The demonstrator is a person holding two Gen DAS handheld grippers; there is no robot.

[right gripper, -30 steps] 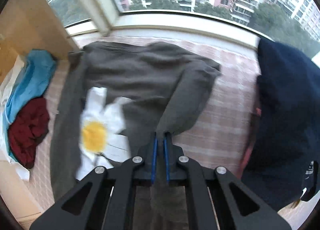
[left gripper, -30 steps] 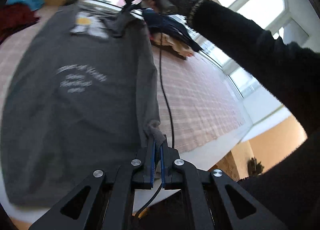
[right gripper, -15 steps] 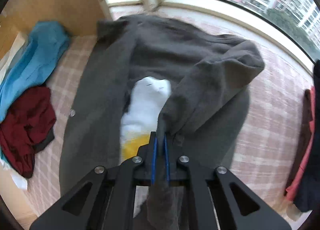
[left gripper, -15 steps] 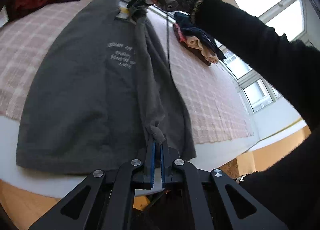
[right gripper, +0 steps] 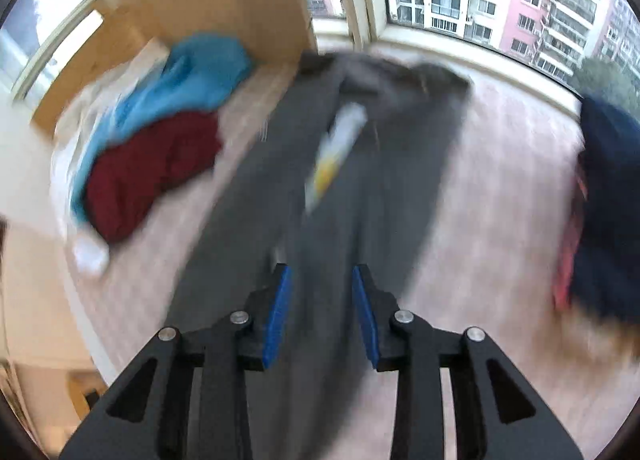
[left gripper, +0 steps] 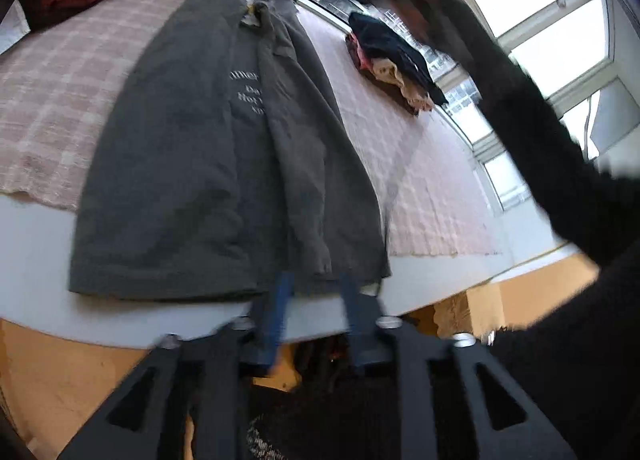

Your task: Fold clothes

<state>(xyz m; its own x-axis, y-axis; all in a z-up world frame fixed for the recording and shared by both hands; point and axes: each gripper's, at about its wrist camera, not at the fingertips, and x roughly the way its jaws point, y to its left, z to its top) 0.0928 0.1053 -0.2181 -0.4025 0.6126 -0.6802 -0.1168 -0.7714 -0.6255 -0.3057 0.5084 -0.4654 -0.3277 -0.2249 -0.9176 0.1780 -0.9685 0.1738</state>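
- Pink checked bed (left gripper: 52,99) by big windows; grey sweatshirt (left gripper: 180,163) lies along it, one side folded over.
- Left gripper (left gripper: 312,292) and right gripper (right gripper: 320,296): jaws just opened, nothing between.
- Risk: the released flap may slip back, since its hem overhangs the edge.

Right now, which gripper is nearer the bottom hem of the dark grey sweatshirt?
Left. The left gripper sits right at the hem of the dark grey sweatshirt; the right gripper is over its middle.

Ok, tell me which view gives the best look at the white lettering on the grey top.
The left wrist view. There the white lettering shows on the grey top, partly covered by the folded-over side. The right wrist view is blurred and shows the grey top with no lettering visible.
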